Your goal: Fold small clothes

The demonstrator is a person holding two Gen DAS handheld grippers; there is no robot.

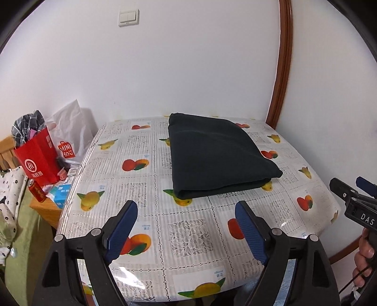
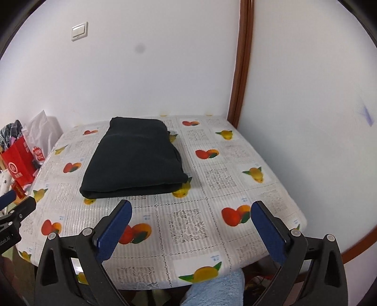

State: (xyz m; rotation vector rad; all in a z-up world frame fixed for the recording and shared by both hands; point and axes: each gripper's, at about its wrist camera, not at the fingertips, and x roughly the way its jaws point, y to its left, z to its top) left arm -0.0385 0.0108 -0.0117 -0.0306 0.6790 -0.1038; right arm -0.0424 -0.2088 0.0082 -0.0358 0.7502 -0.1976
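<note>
Far left, beside the table: a red paper shopping bag with a white round logo (image 1: 37, 160), stuffed with checked fabric; behind it a white plastic bag with a red printed label (image 1: 70, 136); below them a low wooden stand (image 1: 47, 211) strewn with small packets. High on the white wall, a white double light switch (image 1: 128, 17).

Middle: a table under a glossy plastic cloth printed with lace squares and fruit (image 1: 188, 230). Lay on it, toward the far wall and slightly left of the table's centre in the right wrist view, a dark, nearly black garment folded into a flat thick rectangle (image 1: 216, 155), layered edges facing the cameras.

Near edge, left: the left gripper with black arms and blue ribbed pads (image 1: 186, 207), spread wide, nothing between the pads, held above the cloth and well short of the garment.

Right: the right gripper of the same build (image 2: 190, 209), likewise gaping wide and empty, clear of the garment. Below it, a light blue fluffy towel-like cloth (image 2: 216, 289) under the table edge.

Far right: a brown wooden door frame (image 2: 242, 70) against the wall.
</note>
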